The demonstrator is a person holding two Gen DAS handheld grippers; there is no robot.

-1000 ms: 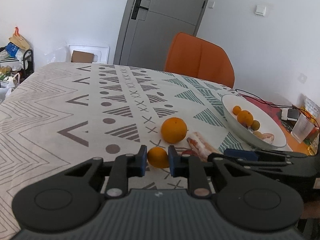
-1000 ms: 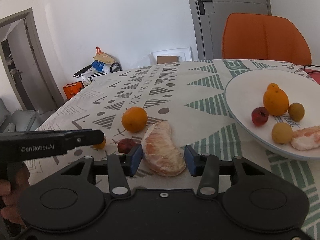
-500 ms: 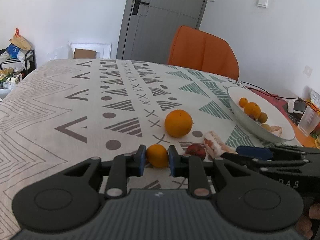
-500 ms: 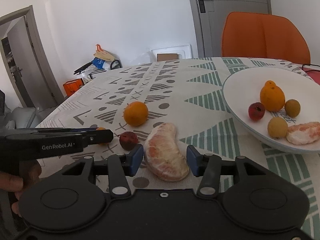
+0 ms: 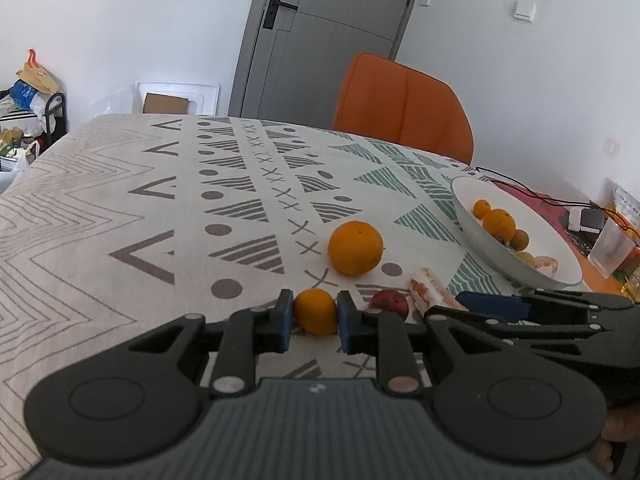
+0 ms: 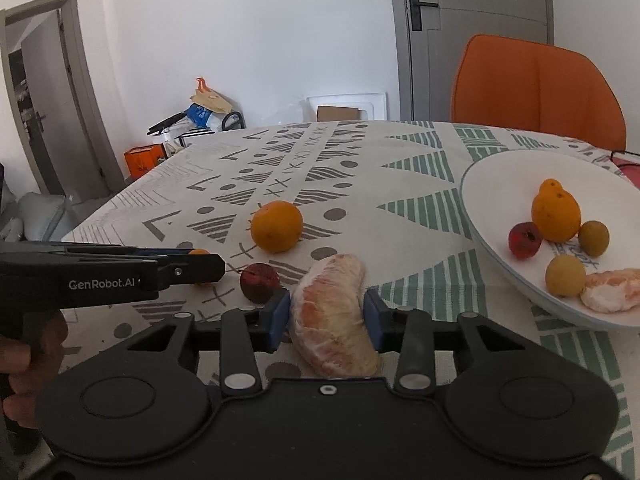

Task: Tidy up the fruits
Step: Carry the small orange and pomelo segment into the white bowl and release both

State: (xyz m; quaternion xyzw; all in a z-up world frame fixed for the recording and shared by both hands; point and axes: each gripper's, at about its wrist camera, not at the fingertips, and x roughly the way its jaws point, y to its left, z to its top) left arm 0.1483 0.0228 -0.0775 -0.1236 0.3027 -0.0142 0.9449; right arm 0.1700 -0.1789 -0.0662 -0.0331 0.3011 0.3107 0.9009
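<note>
From the left wrist, the left claw (image 5: 315, 320) is clamped on a small orange (image 5: 315, 311), both blue pads pressed to its sides just above the patterned bench (image 5: 120, 216). Beyond it sits a big orange (image 5: 355, 248), and to the right a dark red fruit (image 5: 389, 303) lies just beside a peeled citrus piece (image 5: 430, 289). The white bowl (image 5: 552, 240) stands further right, holding several fruits.

From the right wrist, the right claw (image 6: 327, 316) has just been closing around the peeled citrus piece (image 6: 334, 312), and its pads now touch both flanks of the fruit, which rests on the bench (image 6: 400, 216). The red fruit (image 6: 259, 282) lies just left of it, the big orange (image 6: 277, 226) behind. The bowl (image 6: 500, 184) at right carries six fruits.
</note>
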